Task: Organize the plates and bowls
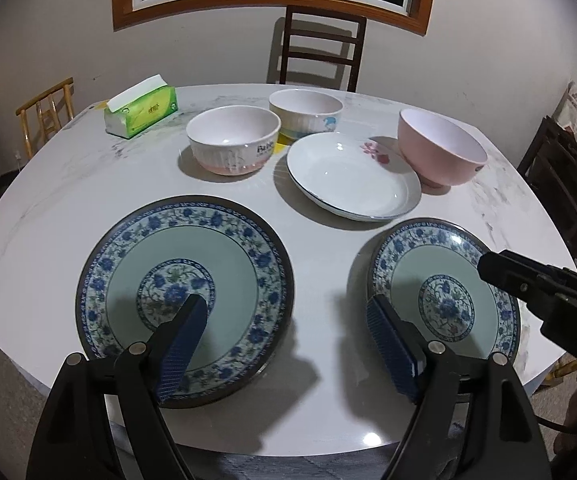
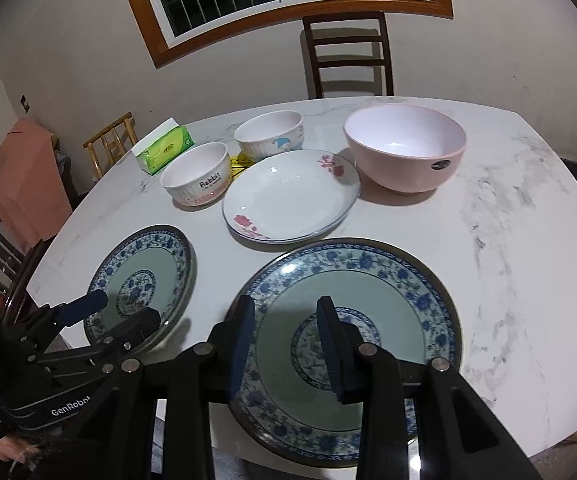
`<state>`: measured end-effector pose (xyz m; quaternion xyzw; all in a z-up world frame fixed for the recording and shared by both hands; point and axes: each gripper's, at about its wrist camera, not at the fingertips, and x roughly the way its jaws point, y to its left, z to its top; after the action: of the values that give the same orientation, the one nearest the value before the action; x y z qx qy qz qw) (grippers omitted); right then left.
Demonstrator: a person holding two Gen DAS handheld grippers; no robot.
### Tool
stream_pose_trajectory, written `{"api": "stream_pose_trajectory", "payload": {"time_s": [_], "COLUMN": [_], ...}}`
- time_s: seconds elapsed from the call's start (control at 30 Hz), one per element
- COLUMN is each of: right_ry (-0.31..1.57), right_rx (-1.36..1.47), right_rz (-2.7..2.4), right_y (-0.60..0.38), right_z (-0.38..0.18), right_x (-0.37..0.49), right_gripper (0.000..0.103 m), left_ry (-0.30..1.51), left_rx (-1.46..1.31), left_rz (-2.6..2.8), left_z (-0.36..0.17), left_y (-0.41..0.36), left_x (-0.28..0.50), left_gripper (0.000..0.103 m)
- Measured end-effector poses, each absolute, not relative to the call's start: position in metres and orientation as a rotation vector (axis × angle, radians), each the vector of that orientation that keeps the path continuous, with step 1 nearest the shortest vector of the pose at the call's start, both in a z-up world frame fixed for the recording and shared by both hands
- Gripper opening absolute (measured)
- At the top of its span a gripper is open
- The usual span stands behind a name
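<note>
Two blue-flowered plates lie at the table's near edge. The left plate (image 1: 184, 296) (image 2: 140, 284) is under my left gripper (image 1: 284, 320) (image 2: 128, 312), which is open and empty above the gap between the plates. The right plate (image 1: 444, 292) (image 2: 348, 344) is under my right gripper (image 2: 284, 316) (image 1: 488, 268), which is open and empty. Behind them sit a white plate with red flowers (image 1: 352, 178) (image 2: 292, 196), two small white ribbed bowls (image 1: 232, 140) (image 1: 306, 114) (image 2: 196, 174) (image 2: 270, 134), and a larger pink bowl (image 1: 440, 148) (image 2: 404, 148).
The round white marble table (image 1: 68, 200) (image 2: 508, 220) has a green tissue pack (image 1: 140, 108) (image 2: 164, 150) at the far left. A dark wooden chair (image 1: 320, 48) (image 2: 348, 56) stands behind the table by the wall. More chairs stand to the left (image 1: 46, 112) and right (image 1: 564, 184).
</note>
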<state>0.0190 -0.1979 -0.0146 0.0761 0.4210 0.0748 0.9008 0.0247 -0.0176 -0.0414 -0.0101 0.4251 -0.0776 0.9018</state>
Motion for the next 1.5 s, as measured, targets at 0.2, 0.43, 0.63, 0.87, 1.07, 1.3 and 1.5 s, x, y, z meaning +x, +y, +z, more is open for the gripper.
{"api": "stream_pose_trajectory", "payload": {"time_s": [0.2,0.43,0.63,0.87,1.07,1.3,1.5], "right_ry": [0.868,0.868,0.873,0.881,0.892,0.917,0.939], "right_rx": [0.171,0.177,0.191,0.207,0.223,0.251,0.276], "right_rz": [0.144,0.122,0.1,0.07,0.053,0.047,0.051], "right_y": [-0.21,-0.225,-0.241,-0.26,-0.273,-0.286,-0.298], "right_z": [-0.014,-0.015,-0.019,-0.023,-0.028,-0.037,-0.043], "right_x": [0.014,0.011,0.009,0.006,0.005,0.005,0.006], "right_gripper": [0.033,0.033,0.033,0.033,0.033,0.033,0.033], "left_ry": [0.894,0.917,0.938,0.955,0.972,1.013,1.021], "left_rx": [0.017,0.03,0.026,0.029,0.035,0.02,-0.009], "left_rz": [-0.167,-0.196,-0.202,-0.203,-0.204,-0.211,-0.237], "left_z": [-0.048,-0.053,-0.057,-0.059,-0.062,-0.07,-0.07], "left_y": [-0.03,-0.043,-0.049,-0.055,-0.059,-0.062,-0.062], "left_x": [0.023,0.024,0.026,0.028,0.03,0.034,0.037], "left_gripper": [0.078,0.078,0.078,0.078,0.078,0.079,0.078]}}
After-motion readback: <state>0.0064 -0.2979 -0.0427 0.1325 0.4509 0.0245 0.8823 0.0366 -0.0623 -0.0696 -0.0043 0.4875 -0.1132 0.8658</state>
